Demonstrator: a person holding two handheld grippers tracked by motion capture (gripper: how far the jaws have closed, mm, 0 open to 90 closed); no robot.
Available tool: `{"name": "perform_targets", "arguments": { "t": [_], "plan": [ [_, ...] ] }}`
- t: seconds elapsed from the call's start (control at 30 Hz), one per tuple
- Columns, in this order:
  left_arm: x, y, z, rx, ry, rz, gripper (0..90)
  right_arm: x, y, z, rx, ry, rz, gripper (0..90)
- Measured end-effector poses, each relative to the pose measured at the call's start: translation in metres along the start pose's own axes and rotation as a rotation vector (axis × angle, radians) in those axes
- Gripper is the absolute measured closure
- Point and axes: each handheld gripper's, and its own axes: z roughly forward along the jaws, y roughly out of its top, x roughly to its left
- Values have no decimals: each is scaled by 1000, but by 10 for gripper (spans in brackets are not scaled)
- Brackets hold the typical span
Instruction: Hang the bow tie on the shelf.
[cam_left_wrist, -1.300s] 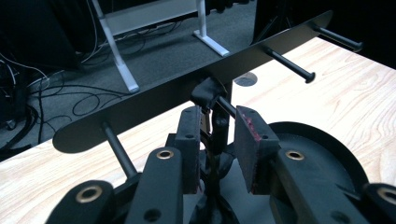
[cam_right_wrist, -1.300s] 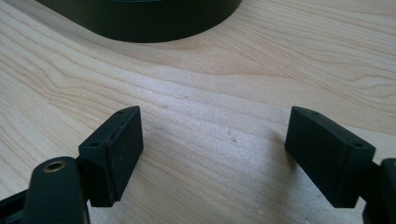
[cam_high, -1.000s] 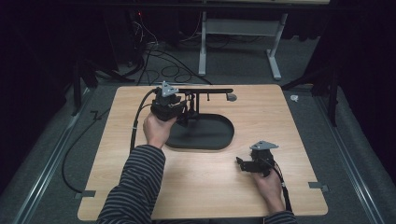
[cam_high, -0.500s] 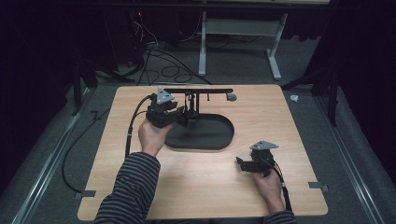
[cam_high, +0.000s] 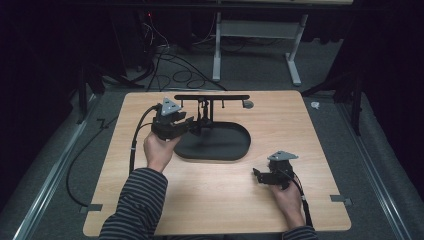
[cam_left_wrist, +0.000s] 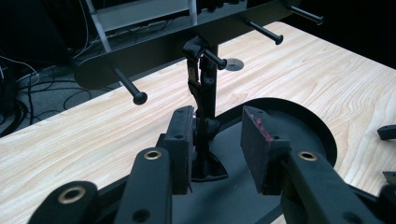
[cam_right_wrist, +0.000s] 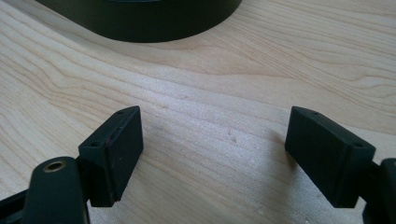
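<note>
At frame centre, the left claw (cam_high: 192, 125), its jaws just opening around the black strap (cam_left_wrist: 195, 77) hung on the black pegged metal stand (cam_high: 212, 145), seemingly needed withdrawing, while the right claw (cam_high: 260, 176) rested released on the desk (cam_high: 310, 145).

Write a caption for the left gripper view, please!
Left gripper open before a black strap hanging on the stand.

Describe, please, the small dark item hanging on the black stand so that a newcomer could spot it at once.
On the light wooden table stands a black stand with an oval base and a crossbar of pegs. From its middle peg, beside the upright post, hangs a narrow black looped strap, the sole item on any peg, in front of the left hand-held gripper.
</note>
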Motion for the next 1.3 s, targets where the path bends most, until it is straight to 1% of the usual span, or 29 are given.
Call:
{"name": "perform_targets", "arguments": {
  "t": [0.17, 0.37, 0.47, 0.53, 0.57, 0.77, 1.03, 1.17, 1.3],
  "plan": [
    [-2, -1, -4, 0, 2, 10, 636, 0, 0, 0, 0, 0, 0, 205],
    [-1, -7, -8, -7, -2, -3, 633, 0, 0, 0, 0, 0, -1, 205],
    [1, -10, -11, -13, -16, -26, 629, 0, 0, 0, 0, 0, -1, 205],
    [3, -12, -14, -23, -38, -62, 624, 0, 0, 0, 0, 0, -1, 205],
    [4, -13, -15, -24, -38, -68, 620, 0, 0, 0, 0, 0, -1, 205],
    [6, -19, -19, -24, -33, -77, 616, 0, 0, 0, 0, 0, -1, 205],
    [11, -27, -26, -25, -28, -106, 610, 0, 0, 0, 0, 0, 0, 205],
    [12, -31, -31, -26, -14, -106, 607, 0, 0, 0, 0, 0, 0, 205],
    [14, -35, -34, -22, -6, -119, 602, 0, 0, 0, 0, 0, 0, 205]
  ]
}}
